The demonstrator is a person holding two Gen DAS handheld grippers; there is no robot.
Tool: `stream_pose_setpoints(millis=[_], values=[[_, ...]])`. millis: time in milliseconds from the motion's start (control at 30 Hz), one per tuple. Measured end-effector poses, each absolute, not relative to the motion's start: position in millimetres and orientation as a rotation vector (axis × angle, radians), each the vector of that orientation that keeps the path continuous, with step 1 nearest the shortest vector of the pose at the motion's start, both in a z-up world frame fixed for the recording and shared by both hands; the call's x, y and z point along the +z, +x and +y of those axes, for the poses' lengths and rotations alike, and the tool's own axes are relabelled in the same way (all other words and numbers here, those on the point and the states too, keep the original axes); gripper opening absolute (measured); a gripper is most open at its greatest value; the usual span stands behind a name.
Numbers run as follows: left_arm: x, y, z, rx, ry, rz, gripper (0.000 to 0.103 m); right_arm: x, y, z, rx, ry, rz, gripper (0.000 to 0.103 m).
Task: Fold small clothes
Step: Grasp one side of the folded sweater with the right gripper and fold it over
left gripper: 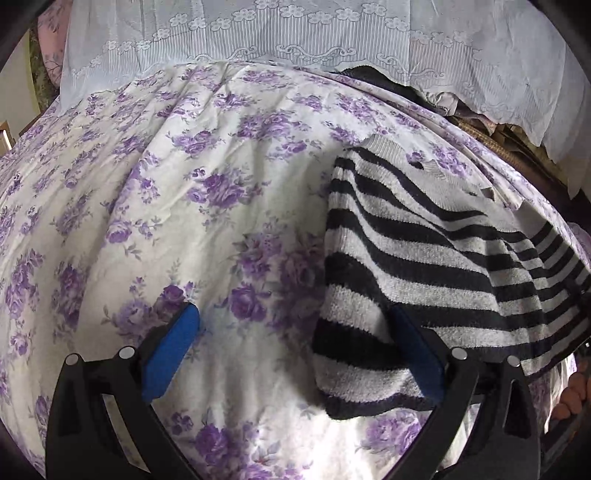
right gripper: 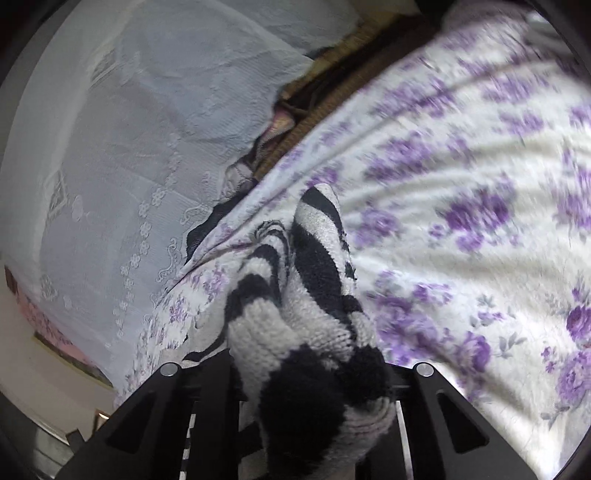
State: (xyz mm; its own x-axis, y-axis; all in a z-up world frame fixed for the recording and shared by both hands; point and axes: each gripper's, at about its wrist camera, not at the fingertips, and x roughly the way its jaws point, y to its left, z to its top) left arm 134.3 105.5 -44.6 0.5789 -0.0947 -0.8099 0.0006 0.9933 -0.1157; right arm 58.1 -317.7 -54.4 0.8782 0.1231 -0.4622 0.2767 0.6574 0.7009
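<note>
Closest in the right wrist view, the right gripper [right gripper: 306, 402] has its black fingers clenched on a bunched fold of the striped sweater [right gripper: 303, 325], a fuzzy black-and-grey knit. The left gripper [left gripper: 291, 350] has its blue-padded fingers [left gripper: 170, 350] spread wide, the sweater's [left gripper: 417, 258] edge draped over the right pad. The sweater lies on the wrinkled, purple-flowered bedsheet [left gripper: 184, 184]. Beyond hangs a pale lace curtain [left gripper: 258, 29].
</note>
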Motion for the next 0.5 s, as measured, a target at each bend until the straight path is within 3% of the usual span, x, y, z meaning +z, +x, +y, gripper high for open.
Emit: stream_pose_setpoints(millis=[500], values=[[-44.4,134.1,107.7,-0.056,-0.119,0.954,0.099,2.2,86.2,-263.3,-0.038,0.837,0.532,0.019]])
